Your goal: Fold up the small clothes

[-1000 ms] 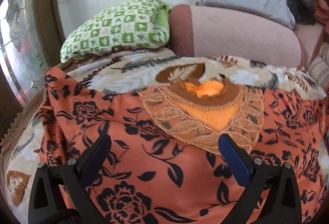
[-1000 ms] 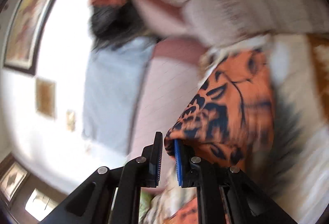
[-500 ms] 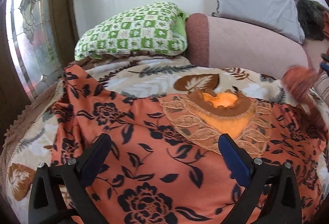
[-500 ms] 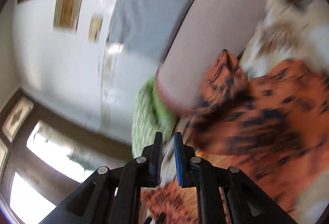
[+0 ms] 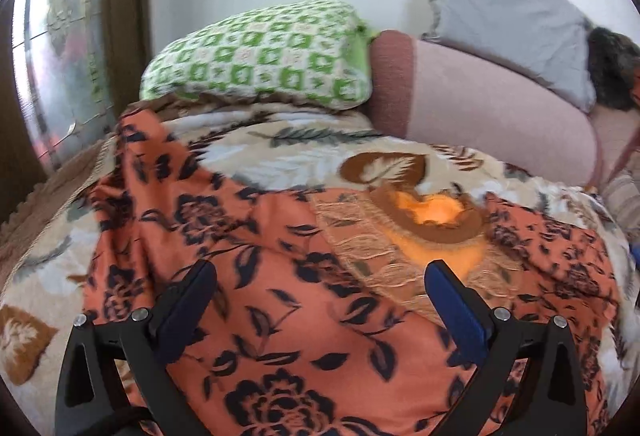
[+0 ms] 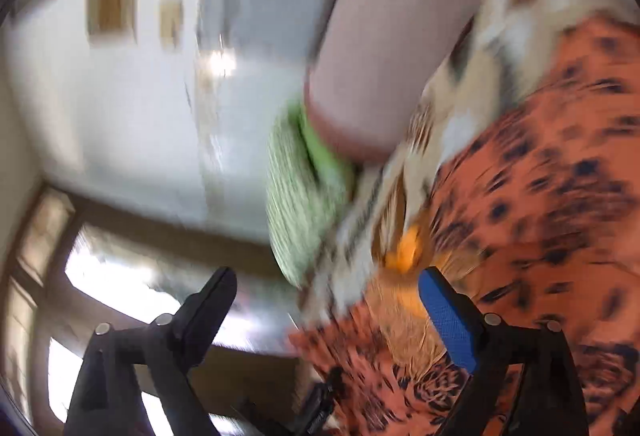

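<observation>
One orange floral garment (image 5: 280, 336) lies spread on one leaf-print blanket (image 5: 304, 159). Pillows number three: one green-checked pillow (image 5: 260, 63), one grey pillow (image 5: 504, 15), one pink bolster (image 5: 480, 111). Two framed pictures (image 6: 112, 3) hang on the wall, blurred.

The orange floral garment (image 5: 304, 336) lies flat on the leaf-print blanket (image 5: 288, 159), leaving open air above it for passage. Far across, a green checked pillow (image 5: 264, 63) and pink bolster (image 5: 480, 103) block the way; a window (image 5: 60, 67) bounds the left.
</observation>
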Tool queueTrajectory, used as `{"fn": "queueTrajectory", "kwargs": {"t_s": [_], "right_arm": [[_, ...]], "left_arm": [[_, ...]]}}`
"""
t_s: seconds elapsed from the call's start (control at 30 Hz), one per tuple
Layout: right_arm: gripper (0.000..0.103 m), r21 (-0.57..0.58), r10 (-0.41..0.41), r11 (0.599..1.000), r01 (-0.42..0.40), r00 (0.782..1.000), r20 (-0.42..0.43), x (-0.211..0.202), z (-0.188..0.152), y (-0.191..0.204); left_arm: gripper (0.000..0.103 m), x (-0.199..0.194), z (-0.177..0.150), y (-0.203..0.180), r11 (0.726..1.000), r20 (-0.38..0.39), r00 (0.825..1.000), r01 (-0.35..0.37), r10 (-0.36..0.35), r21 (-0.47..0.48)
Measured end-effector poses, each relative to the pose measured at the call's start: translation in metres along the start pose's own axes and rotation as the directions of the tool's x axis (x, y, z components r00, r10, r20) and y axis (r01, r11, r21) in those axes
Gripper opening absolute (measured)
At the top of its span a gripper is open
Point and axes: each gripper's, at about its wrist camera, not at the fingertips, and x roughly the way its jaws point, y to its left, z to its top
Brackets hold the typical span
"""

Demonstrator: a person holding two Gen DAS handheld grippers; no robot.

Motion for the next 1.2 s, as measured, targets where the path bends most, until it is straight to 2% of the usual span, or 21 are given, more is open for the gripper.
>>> {"fn": "queueTrajectory", "kwargs": {"t_s": [0.03,0.1,0.2,0.23,0.3,0.37,0.43,0.5,0.53,0.57,0.6,0.63,0.67,0.77,0.8,0.87,1.0,1.07,1.1,1.17,1.2], "right_arm": [[0.094,0.02,-0.009,1.0,0.008,0.999,0.051,-0.02,-0.001,-0.012],[0.094,0.113,-0.085,0.991,0.069,0.986,0.146,-0.063,-0.002,-0.047],[0.094,0.291,-0.099,0.956,0.048,0.982,0.163,-0.093,0.017,-0.09],[0.093,0.306,-0.07,0.952,0.011,0.98,0.185,-0.099,0.026,-0.096],[0.093,0.284,-0.057,0.959,-0.003,0.977,0.205,-0.107,0.037,-0.095],[0.093,0.289,-0.055,0.957,0.01,0.988,0.147,-0.103,0.051,-0.1],[0.093,0.319,-0.055,0.948,0.018,0.993,0.108,-0.093,0.054,-0.108],[0.093,0.366,-0.089,0.93,0.038,0.988,0.124,-0.099,0.052,-0.123],[0.093,0.387,-0.09,0.921,0.032,0.987,0.133,-0.113,0.046,-0.124],[0.093,0.419,-0.064,0.908,0.0,0.988,0.14,-0.116,0.045,-0.131],[0.093,0.441,-0.023,0.896,-0.039,0.991,0.134,-0.116,0.044,-0.136],[0.093,0.447,0.003,0.892,-0.06,0.992,0.127,-0.117,0.045,-0.137],[0.093,0.441,0.009,0.895,-0.063,0.992,0.124,-0.118,0.046,-0.136],[0.093,0.418,-0.018,0.907,-0.041,0.991,0.136,-0.126,0.049,-0.133],[0.093,0.432,0.001,0.9,-0.06,0.991,0.135,-0.127,0.049,-0.136],[0.093,0.464,0.042,0.88,-0.1,0.99,0.135,-0.127,0.05,-0.143],[0.093,0.469,0.042,0.877,-0.103,0.989,0.14,-0.126,0.054,-0.149],[0.09,0.458,0.051,0.883,-0.104,0.991,0.127,-0.122,0.057,-0.147],[0.084,0.452,0.05,0.887,-0.1,0.991,0.12,-0.121,0.058,-0.147],[0.076,0.436,0.032,0.896,-0.078,0.993,0.111,-0.121,0.06,-0.145],[0.071,0.428,0.011,0.902,-0.058,0.994,0.111,-0.122,0.061,-0.145]], "left_arm": [[0.103,0.002,0.0,-0.004,1.0,-0.008,1.0,0.02,-0.019,0.009],[0.103,0.006,0.0,-0.015,0.998,-0.034,0.998,0.06,-0.06,-0.004],[0.103,0.01,0.004,-0.038,0.99,-0.08,0.987,0.136,-0.138,-0.037],[0.103,0.017,0.009,-0.05,0.986,-0.112,0.98,0.159,-0.164,-0.047],[0.103,0.034,0.026,-0.075,0.977,-0.181,0.96,0.201,-0.212,-0.077],[0.103,0.051,0.042,-0.095,0.971,-0.237,0.942,0.216,-0.235,-0.104],[0.103,0.072,0.055,-0.118,0.963,-0.288,0.92,0.238,-0.265,-0.126],[0.092,0.098,0.06,-0.137,0.959,-0.369,0.886,0.238,-0.28,-0.155],[0.076,0.107,0.058,-0.141,0.956,-0.395,0.873,0.23,-0.286,-0.184],[0.064,0.117,0.055,-0.144,0.946,-0.427,0.85,0.23,-0.309,-0.228],[0.062,0.127,0.049,-0.148,0.934,-0.463,0.82,0.228,-0.336,-0.275],[0.062,0.135,0.043,-0.15,0.928,-0.493,0.799,0.21,-0.345,-0.308],[0.062,0.14,0.036,-0.153,0.924,-0.508,0.79,0.187,-0.344,-0.334],[0.062,0.143,0.026,-0.162,0.916,-0.495,0.8,0.161,-0.34,-0.369],[0.062,0.142,0.025,-0.165,0.913,-0.482,0.809,0.157,-0.337,-0.376],[0.062,0.143,0.025,-0.17,0.896,-0.457,0.814,0.165,-0.36,-0.411],[0.062,0.149,0.031,-0.179,0.881,-0.431,0.827,0.152,-0.361,-0.448],[0.062,0.153,0.031,-0.179,0.871,-0.417,0.835,0.142,-0.361,-0.47],[0.061,0.154,0.032,-0.181,0.867,-0.404,0.841,0.141,-0.359,-0.478],[0.044,0.16,0.037,-0.174,0.869,-0.399,0.85,0.126,-0.343,-0.479],[0.04,0.164,0.039,-0.172,0.864,-0.399,0.853,0.111,-0.336,-0.491]]}}
